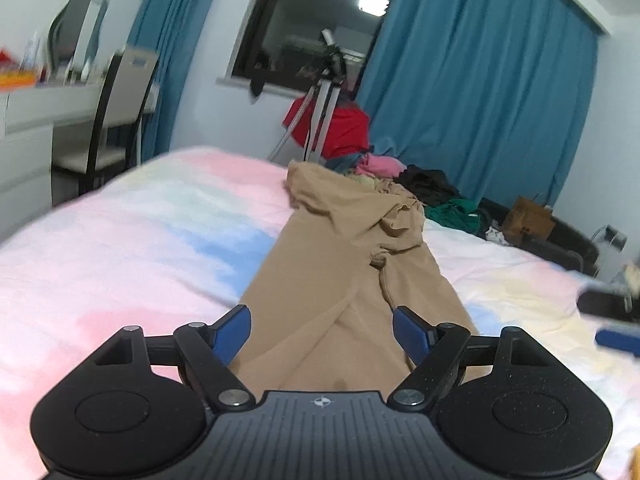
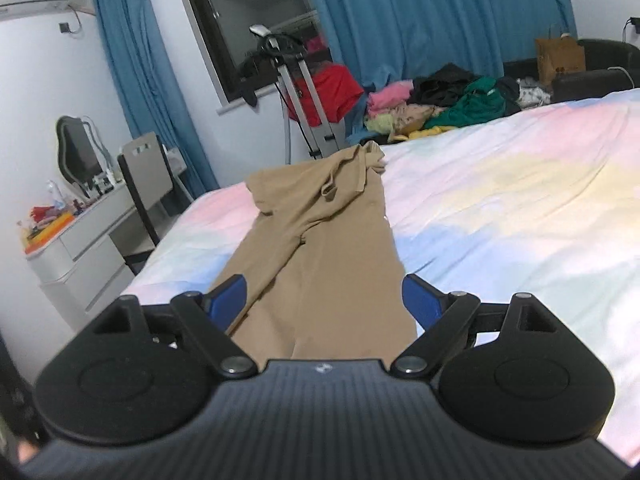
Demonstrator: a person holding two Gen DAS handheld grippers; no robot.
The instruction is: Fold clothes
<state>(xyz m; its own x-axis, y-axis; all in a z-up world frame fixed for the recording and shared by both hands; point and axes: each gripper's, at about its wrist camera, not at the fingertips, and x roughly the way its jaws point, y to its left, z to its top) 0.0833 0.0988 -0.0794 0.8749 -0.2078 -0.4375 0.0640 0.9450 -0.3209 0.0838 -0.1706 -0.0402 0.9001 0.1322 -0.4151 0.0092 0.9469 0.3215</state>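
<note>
Risk no. 1 as we read it: tan garment (image 1: 340, 280) is thin, slippery-looking fabric, laid lengthwise on the pastel bedspread (image 1: 120, 240) w/ its far end bunched and curled over near the clothes pile (image 2: 440, 100). Any pull from the near end could drag that rumpled part along instead of flattening it, so a fold made now would likely come out crooked.

Left gripper (image 1: 322, 334) has its jaws spread wide, blue pads either side of the cloth, nothing pinched. Right gripper (image 2: 324, 300) is the same: jaws apart, fabric running between them, no clamp. Whether the near hem sits far enough inside either one to catch, we can't tell; the gripper bodies hide it.

Risk no. 2: closing on one layer only. The garment shows overlapping layers and a diagonal crease near the left pads, so a shallow bite may lift the top ply and leave the rest behind.

Risk no. 3: both grippers crowd the same narrow strip, so they could bump.
</note>
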